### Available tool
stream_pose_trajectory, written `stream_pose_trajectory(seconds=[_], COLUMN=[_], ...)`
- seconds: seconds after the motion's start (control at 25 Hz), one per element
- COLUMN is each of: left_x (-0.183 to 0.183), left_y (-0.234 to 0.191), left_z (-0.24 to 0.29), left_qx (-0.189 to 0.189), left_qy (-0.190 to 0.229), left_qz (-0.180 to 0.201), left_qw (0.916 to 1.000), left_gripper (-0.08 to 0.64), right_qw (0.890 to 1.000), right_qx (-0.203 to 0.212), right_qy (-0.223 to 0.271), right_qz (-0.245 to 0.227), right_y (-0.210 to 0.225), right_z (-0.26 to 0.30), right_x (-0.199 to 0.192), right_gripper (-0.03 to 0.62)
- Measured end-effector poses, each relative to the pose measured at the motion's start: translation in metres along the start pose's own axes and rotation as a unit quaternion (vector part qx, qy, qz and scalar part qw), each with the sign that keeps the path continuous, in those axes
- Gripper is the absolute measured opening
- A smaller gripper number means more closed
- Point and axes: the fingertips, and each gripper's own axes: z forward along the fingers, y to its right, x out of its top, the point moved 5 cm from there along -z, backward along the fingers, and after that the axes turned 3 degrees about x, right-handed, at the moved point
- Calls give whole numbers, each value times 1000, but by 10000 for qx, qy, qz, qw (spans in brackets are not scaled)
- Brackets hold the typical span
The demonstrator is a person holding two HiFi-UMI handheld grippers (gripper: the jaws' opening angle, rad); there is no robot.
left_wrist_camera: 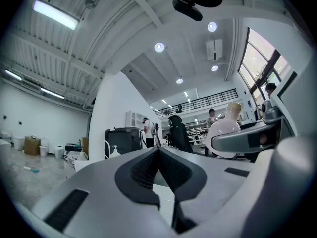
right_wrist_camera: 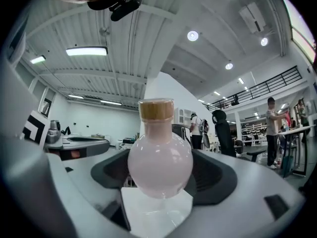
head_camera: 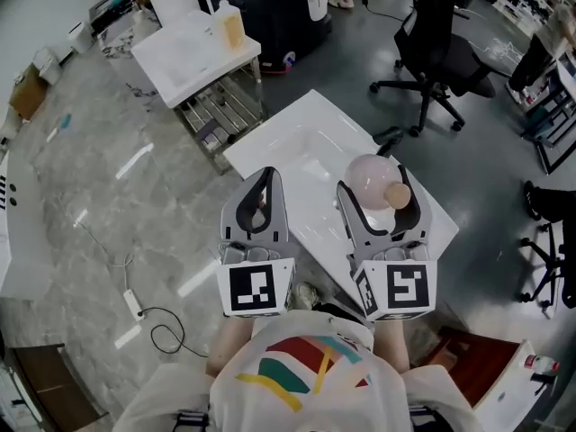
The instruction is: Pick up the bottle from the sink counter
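- Both jaws of the right gripper press on the round belly of the bottle, one on each side, parted only as wide as the bottle itself.
- Pale pink, the bottle has a short neck closed by a tan cap, and it sits straight between the jaws in the right gripper view.
- From the head view it leans, with its cap end turned toward the person and to the right.
- Directly under its base lies the white counter, which shows a faint reflection of it; I cannot tell whether the base touches or hangs just clear.
- Jaws of the left gripper are brought together tip to tip, with nothing between them.
- That gripper hangs just beside the right one, on its left, over the near side of the counter, and the bottle shows off to its right.
- Each gripper carries a marker cube at its rear, close to the person's chest.
- A shallow basin is sunk into the counter between and beyond the two grippers.
- Past the counter stands a black chair; to the upper left, well apart, a second white table bears a pump bottle.
- A cable curls on the grey floor to the person's left.
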Motion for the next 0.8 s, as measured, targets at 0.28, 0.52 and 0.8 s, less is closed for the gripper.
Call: stream_pose_trajectory(seconds=[0.28, 0.52, 0.8], left_x=[4, 5, 6], left_y=[-22, -30, -33], left_z=[-25, -38, -46], left_qx=[268, 397, 443], left_qy=[32, 77, 77], left_qz=[68, 74, 63], left_qw=[9996, 9992, 9990], left_gripper=[18, 18, 18], right_qw=[9990, 9978, 9971], right_qx=[431, 626, 689], right_qy=[39, 102, 134], right_qz=[-56, -175, -281], right_y=[-46, -65, -76], right_z=[3, -1, -6], right_x=[4, 7, 11], right_gripper=[379, 379, 379])
